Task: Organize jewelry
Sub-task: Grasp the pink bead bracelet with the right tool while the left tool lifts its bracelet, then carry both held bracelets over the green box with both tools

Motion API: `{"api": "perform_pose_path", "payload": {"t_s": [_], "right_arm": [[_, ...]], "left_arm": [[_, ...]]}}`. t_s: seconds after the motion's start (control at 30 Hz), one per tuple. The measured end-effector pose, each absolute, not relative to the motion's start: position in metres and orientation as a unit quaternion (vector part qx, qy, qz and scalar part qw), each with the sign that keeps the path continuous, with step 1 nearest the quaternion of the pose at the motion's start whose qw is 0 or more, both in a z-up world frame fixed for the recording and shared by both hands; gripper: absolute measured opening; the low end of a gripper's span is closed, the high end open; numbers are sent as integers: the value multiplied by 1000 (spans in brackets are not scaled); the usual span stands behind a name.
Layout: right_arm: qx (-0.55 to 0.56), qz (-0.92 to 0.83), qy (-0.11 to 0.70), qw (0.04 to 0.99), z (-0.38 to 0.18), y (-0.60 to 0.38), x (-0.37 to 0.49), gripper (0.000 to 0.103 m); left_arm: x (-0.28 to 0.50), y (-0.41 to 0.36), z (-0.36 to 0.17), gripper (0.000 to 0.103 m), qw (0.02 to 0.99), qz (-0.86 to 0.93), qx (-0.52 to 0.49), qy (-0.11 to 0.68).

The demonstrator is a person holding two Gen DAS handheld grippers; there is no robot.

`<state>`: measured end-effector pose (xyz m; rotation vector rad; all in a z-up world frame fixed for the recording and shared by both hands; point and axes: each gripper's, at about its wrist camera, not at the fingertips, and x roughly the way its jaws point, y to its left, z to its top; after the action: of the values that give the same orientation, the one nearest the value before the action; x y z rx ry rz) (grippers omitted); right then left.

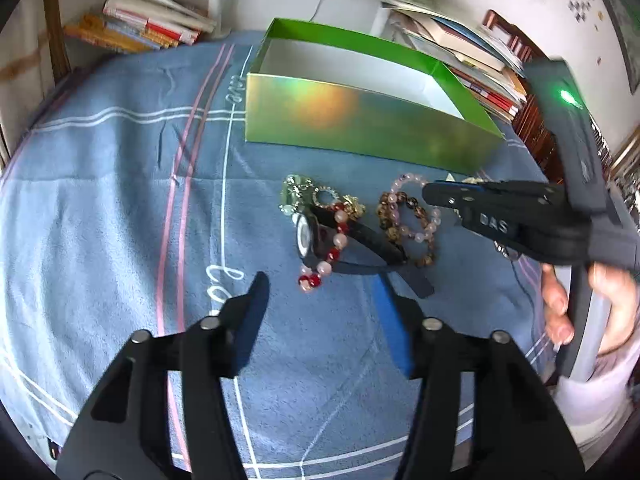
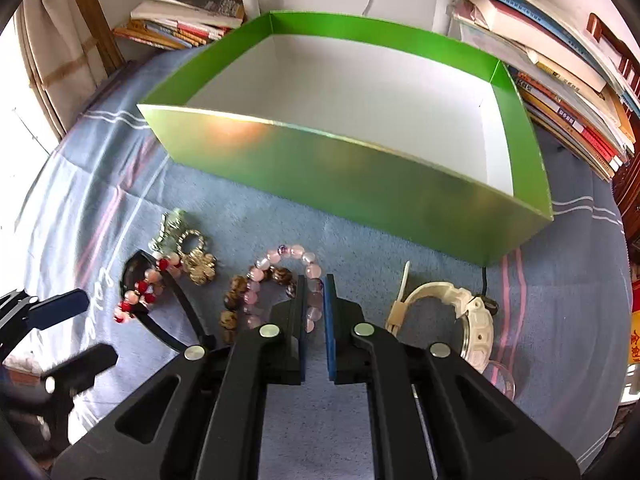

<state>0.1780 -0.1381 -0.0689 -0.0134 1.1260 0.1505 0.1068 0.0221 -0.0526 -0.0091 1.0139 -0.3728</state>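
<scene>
Loose bead bracelets (image 2: 276, 280), black watch (image 1: 320, 236), perhaps brooches, before open green box (image 2: 360, 176)

Home bedroom, bedsheet (image 1: 120, 200), stacked books (image 2: 184, 24)

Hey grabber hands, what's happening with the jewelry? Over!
Left gripper jaws open, empty. Right gripper shut on pink bead bracelet. Green box empty; other jewelry on the blue cloth. Nothing blocking.

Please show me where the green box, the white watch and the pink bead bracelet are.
green box (image 2: 360, 168): right wrist view, on its shiny front wall.
white watch (image 2: 478, 320): right wrist view, on its case.
pink bead bracelet (image 2: 276, 258): right wrist view, on the top beads.
</scene>
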Motion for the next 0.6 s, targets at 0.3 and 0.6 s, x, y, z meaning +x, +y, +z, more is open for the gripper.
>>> {"api": "perform_pose_path", "payload": {"t_s": [0.3,0.6], "right_arm": [[-11,60,546,836,-82,-138,183,8],[-13,55,542,838,-81,-133,185,8]], "left_arm": [[119,3,-68,29,856,-187,11,481],[119,12,-55,8,864,-189,-6,466]]}}
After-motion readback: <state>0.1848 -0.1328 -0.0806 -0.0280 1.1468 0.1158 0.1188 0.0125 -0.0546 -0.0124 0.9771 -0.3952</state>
